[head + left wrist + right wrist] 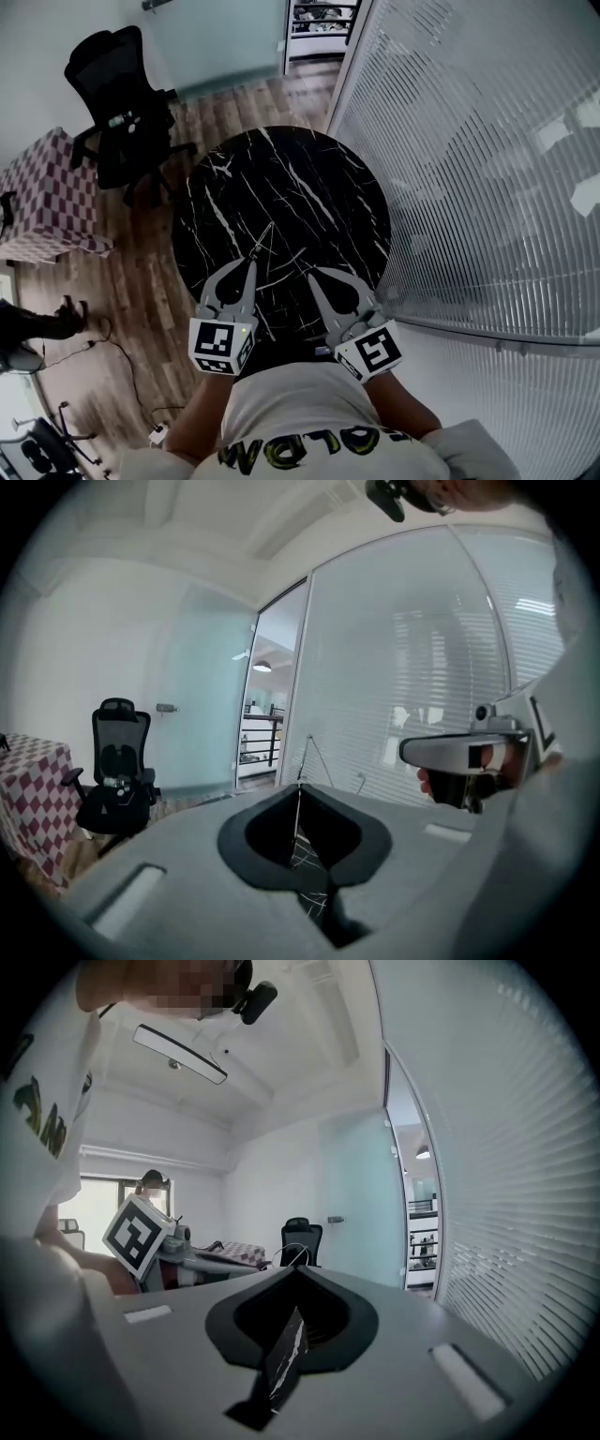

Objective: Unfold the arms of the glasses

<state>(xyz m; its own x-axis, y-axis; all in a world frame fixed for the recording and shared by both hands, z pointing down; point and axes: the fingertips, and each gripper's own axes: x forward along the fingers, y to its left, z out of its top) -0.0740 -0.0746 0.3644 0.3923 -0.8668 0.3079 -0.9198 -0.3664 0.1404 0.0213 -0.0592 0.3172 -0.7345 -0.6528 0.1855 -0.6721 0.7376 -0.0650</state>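
Observation:
The glasses (263, 240) are a thin wire frame, hard to make out against the black marble table (281, 178). My left gripper (253, 264) is shut on them. In the left gripper view a wire of the glasses (305, 759) rises from the closed jaw tips and bends back down. My right gripper (314, 277) is held beside it, jaws together. In the right gripper view a small wire loop of the glasses (295, 1252) stands right at that gripper's tip. Both grippers hover above the table's near edge, close to the person's chest.
A black office chair (117, 103) and a checked cloth-covered table (42, 202) stand at the left on the wooden floor. A wall of white blinds (469, 169) runs along the right. Cables (122, 366) lie on the floor at lower left.

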